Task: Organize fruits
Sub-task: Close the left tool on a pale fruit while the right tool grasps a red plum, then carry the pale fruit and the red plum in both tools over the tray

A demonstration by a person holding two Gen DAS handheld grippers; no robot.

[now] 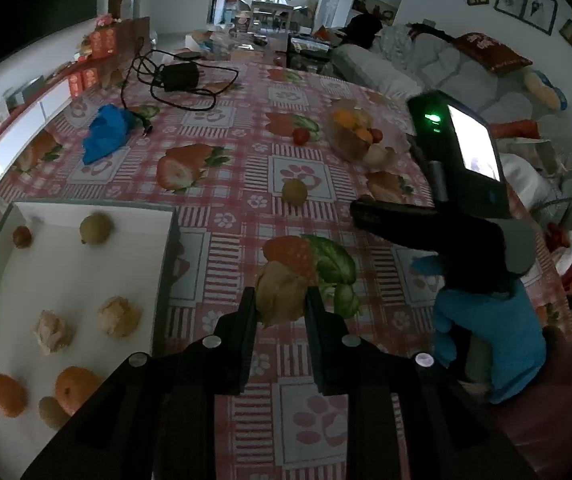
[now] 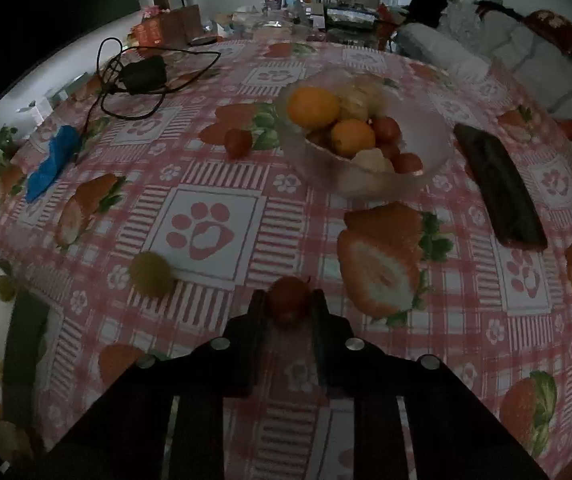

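Observation:
In the left wrist view my left gripper (image 1: pixel 280 307) is shut on a pale yellow, wrinkled fruit (image 1: pixel 279 298), just right of the white tray (image 1: pixel 85 276). The tray holds several fruits: oranges, green ones, pale wrinkled ones and a small red one. My right gripper (image 2: pixel 289 305) is shut on a small dark red fruit (image 2: pixel 288 298) low over the tablecloth. A yellow-green fruit (image 2: pixel 151 274) lies loose to its left. The clear bowl (image 2: pixel 426 144) with oranges, red and pale fruits stands further back. From the left wrist view the right gripper (image 1: pixel 360 211) shows from the side, held by a blue-gloved hand (image 1: pixel 498 332).
A red fruit (image 2: pixel 237 143) lies loose left of the bowl. A black flat device (image 2: pixel 500 188) lies right of the bowl. A blue cloth (image 2: pixel 51 164) and a black charger with looped cable (image 2: pixel 141 74) sit at the far left. A sofa (image 1: pixel 438 68) stands beyond the table.

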